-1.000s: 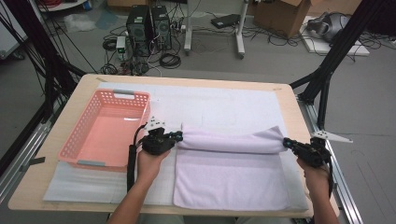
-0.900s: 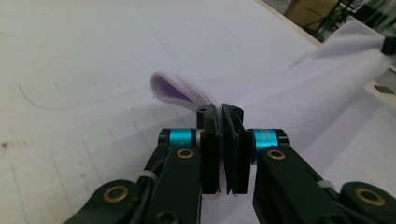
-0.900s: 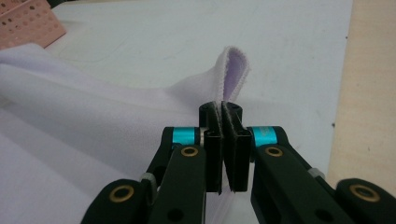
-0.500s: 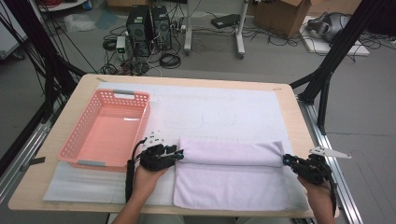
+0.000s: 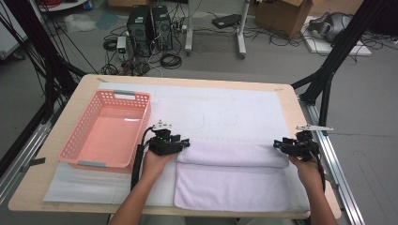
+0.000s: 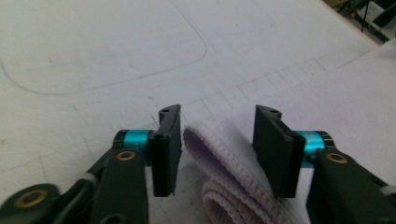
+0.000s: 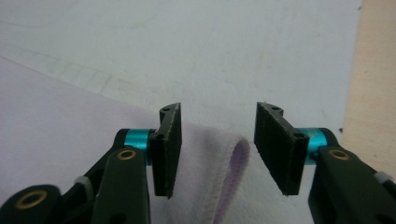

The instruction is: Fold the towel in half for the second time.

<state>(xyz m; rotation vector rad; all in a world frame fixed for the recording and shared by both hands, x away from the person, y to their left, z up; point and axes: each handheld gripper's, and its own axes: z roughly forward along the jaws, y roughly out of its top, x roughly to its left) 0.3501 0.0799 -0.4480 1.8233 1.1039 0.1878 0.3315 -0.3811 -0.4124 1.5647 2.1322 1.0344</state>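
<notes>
High view: pink basket (image 5: 106,133) empty, left of the folded towel (image 5: 232,180). Left gripper (image 5: 184,143) at towel's left end, right gripper (image 5: 278,145) at its right.
Left gripper view: jaws apart, towel fold (image 6: 224,158) between, ungripped.
Right gripper view: jaws apart astride towel edge (image 7: 229,172).

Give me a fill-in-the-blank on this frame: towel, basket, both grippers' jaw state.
1. The pink basket on the table holds ____.
2. The jaws of the left gripper stand ____ around the towel's folded edge.
3. The right gripper sits at the towel's right end with its jaws ____.
4. The towel's far portion is ____ over toward the person.

Missing words: nothing; open; open; folded
</notes>
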